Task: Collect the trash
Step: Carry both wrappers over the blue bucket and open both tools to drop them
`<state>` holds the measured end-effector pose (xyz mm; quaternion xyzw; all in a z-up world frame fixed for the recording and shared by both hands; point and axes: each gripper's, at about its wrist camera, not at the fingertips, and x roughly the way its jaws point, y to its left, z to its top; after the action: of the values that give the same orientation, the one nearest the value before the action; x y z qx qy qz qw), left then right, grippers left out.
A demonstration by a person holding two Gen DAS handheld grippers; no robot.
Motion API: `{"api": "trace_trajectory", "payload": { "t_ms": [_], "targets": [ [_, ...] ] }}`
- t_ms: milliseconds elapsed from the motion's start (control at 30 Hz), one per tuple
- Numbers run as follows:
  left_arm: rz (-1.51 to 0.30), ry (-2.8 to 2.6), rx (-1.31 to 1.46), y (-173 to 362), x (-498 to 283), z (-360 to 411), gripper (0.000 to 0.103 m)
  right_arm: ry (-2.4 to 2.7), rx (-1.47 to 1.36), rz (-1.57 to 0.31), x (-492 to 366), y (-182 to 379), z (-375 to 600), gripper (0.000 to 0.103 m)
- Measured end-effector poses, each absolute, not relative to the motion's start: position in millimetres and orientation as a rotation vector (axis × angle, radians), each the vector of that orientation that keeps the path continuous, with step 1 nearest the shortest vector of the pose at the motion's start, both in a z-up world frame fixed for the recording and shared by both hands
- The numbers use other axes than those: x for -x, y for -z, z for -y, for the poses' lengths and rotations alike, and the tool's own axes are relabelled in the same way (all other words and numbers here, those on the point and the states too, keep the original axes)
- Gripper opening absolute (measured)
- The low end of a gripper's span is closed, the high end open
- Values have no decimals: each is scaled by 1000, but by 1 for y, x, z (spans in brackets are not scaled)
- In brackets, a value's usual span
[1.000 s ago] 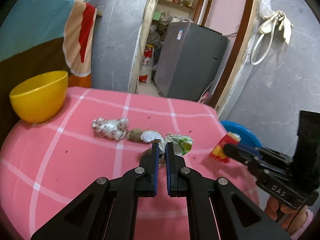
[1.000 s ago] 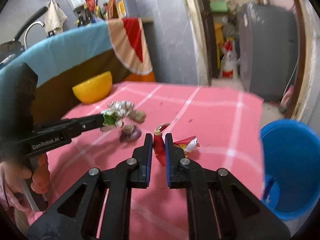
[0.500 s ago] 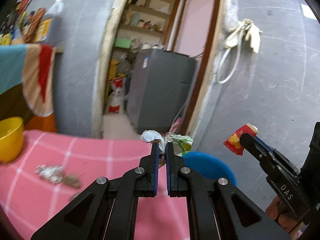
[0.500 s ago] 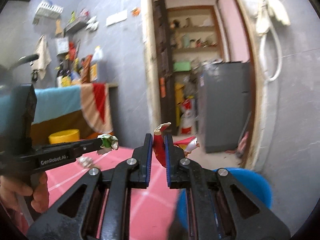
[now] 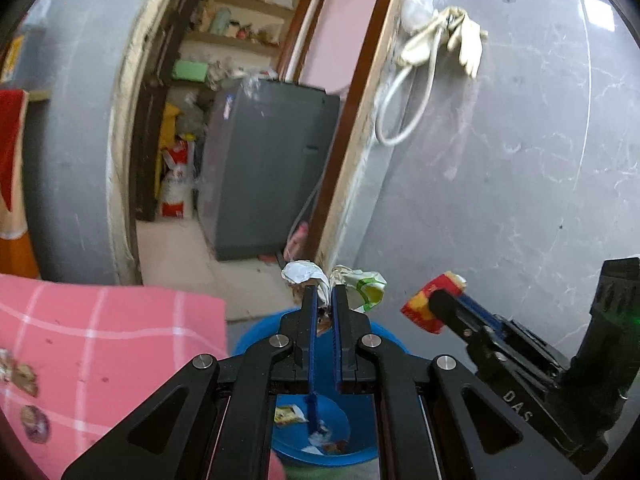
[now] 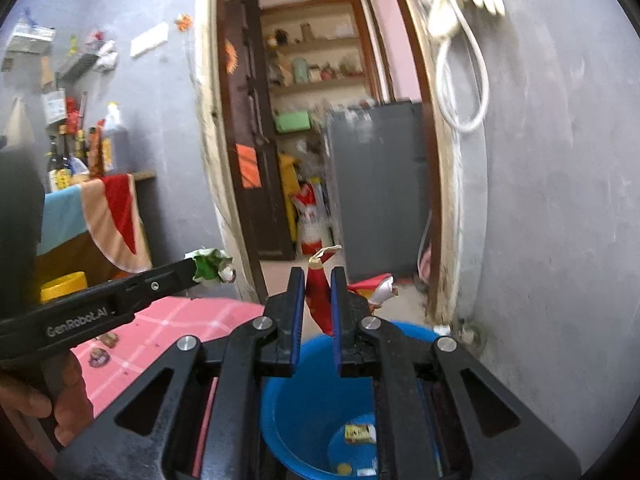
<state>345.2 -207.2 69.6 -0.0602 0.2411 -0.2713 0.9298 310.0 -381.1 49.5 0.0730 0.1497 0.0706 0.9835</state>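
My left gripper (image 5: 325,294) is shut on a crumpled white and green wrapper (image 5: 362,286) and holds it above a blue bucket (image 5: 352,436). It also shows in the right wrist view (image 6: 212,268) with the green wrapper (image 6: 208,266). My right gripper (image 6: 314,280) is shut on a red and yellow wrapper (image 6: 318,300) above the blue bucket (image 6: 304,392). It shows in the left wrist view (image 5: 434,300) holding the red wrapper (image 5: 422,306). Several scraps lie in the bucket.
The pink checked table (image 5: 100,340) is to the left with bits of trash (image 5: 24,376) on it. A yellow bowl (image 6: 62,286) stands at its far side. A grey wall (image 5: 500,180) is close on the right. A doorway with a grey appliance (image 5: 264,168) is ahead.
Both grippers have swung right, away from the table, each with its wrapper, and now hang over the blue bucket.
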Motion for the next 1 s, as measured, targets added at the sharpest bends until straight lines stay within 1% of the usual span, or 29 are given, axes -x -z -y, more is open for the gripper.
{"api": "trace_trajectory", "payload": {
  "t_ms": [200,300,333,367,433,600,700,767,800,833,867,900,967,1000],
  "targets": [
    [-628,559,118,-46,-370,227,5,-146,-209,-433,-333,-24,399,38],
    [-698,569,142,-34,-382,230,7,-144,-242,-477,-341,-14,405,38],
    [-713,561,143,-31,-385,230,10,-147,-255,-490,-343,-11,406,40],
    [-726,558,144,-28,-386,230,14,-150,-268,-502,-345,-9,408,45],
    [-739,553,148,-24,-388,228,19,-147,-288,-514,-347,-7,411,51],
    [-725,540,146,-25,-383,218,30,-139,-310,-497,-346,-11,414,58],
    [-676,519,143,-32,-372,207,41,-137,-306,-465,-341,-18,411,63],
    [-639,500,143,-38,-365,199,50,-132,-296,-437,-337,-23,406,71],
    [-619,491,144,-41,-361,193,52,-132,-292,-418,-335,-27,404,73],
    [-594,472,146,-46,-357,185,57,-132,-289,-403,-333,-29,401,77],
    [-576,454,148,-49,-354,179,61,-135,-287,-381,-330,-33,398,79],
    [-557,432,151,-52,-351,171,64,-139,-286,-367,-329,-36,395,83],
    [-517,389,162,-58,-344,154,82,-144,-278,-335,-324,-42,388,92],
    [-492,366,170,-61,-339,144,85,-148,-274,-317,-322,-45,384,94]
  ]
}}
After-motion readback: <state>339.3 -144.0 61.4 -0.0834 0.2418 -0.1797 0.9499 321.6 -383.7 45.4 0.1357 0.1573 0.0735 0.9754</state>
